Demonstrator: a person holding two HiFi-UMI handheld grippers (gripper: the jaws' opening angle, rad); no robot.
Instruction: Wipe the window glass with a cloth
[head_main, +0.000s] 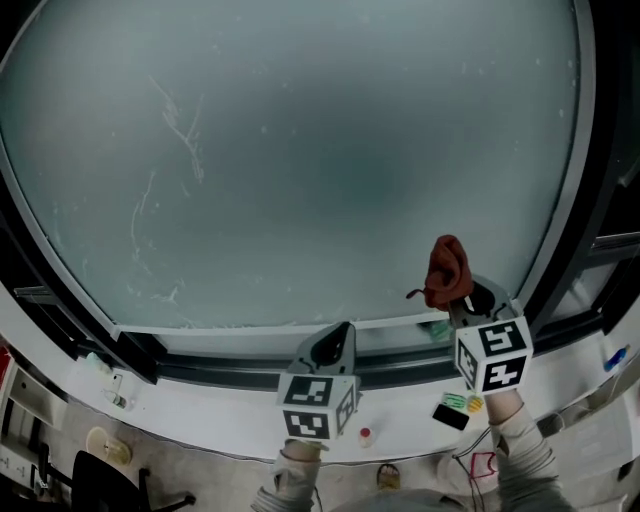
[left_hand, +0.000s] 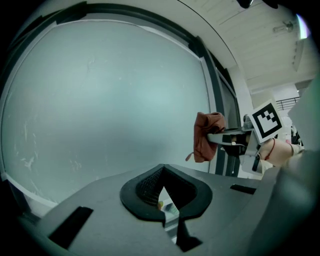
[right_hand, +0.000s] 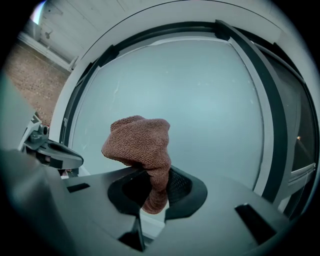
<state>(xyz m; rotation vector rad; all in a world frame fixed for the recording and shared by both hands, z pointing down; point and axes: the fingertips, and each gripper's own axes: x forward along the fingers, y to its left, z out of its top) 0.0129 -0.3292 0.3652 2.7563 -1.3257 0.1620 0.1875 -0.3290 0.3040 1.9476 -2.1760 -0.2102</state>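
Cloth (right_hand: 140, 145) pinched by right gripper (right_hand: 152, 200); left gripper (left_hand: 163, 210) closed.

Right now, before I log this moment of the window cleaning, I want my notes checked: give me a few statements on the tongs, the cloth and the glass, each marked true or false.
1. The right tongs are clamped on a reddish-brown cloth. True.
2. The left tongs hold a second cloth. False: they are closed with nothing between them.
3. The window glass is clear and shows the street outside. False: it looks hazy all over, with whitish streaks on its left part.
4. In the head view the cloth is in front of the lower right part of the glass. True.
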